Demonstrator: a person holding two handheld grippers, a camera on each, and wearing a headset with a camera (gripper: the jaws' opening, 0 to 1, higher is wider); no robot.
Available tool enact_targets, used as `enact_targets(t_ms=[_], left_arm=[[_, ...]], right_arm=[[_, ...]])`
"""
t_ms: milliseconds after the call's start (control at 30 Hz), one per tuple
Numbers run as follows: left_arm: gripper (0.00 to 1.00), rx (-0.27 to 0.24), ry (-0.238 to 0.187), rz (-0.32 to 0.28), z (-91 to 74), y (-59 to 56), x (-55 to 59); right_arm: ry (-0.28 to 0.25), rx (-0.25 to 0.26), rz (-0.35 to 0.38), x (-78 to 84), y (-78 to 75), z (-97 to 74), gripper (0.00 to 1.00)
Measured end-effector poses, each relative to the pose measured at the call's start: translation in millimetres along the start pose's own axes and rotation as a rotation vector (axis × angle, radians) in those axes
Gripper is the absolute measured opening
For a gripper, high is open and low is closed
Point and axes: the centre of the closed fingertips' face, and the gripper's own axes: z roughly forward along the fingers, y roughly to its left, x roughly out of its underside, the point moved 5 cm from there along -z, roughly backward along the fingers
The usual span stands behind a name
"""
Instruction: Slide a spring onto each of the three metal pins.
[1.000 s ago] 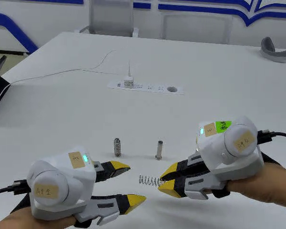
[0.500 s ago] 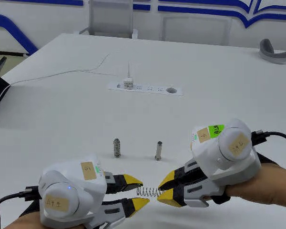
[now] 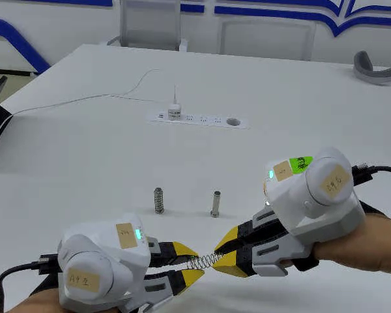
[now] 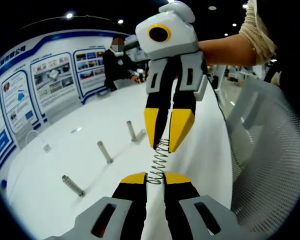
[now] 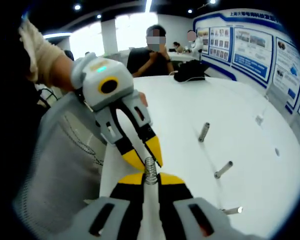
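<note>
Nearest: the spring (image 3: 205,261) spans both tools. The left gripper (image 3: 190,263) is pinched on one end and the right gripper (image 3: 225,253) on the other. Beyond stand a bare pin (image 3: 215,203) and a sprung pin (image 3: 158,200). Judged step: regrasp before threading. Next — one tool lets go, the other aligns the coil's bore over the bare pin.

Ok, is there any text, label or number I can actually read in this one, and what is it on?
None can be read for certain.
Two tan stickers on the left gripper: handwriting, too small to read.
Tan labels and green sticker on the right gripper: marks too blurred to read.
Wall posters: print too blurred to read.
</note>
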Motion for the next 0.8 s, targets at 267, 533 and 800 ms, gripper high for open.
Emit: enact_targets(t_ms=[267, 533, 800], left_arm=[[0.11, 0.004, -0.009, -0.018, -0.1, -0.6, -1.2], [0.11, 0.007, -0.023, -0.044, 0.5, -1.2, -3.2], [0.11, 0.003, -0.055, -0.131, -2.3, 3.6, -5.2]], right_arm=[[-0.050, -0.004, 0.027, -12.1, -1.1, -0.7, 0.12], [-0.089, -0.001, 0.020, -24.2, 0.1, 2.0, 0.12], [-0.124, 0.011, 0.013, -35.3, -0.7, 5.8, 0.12]])
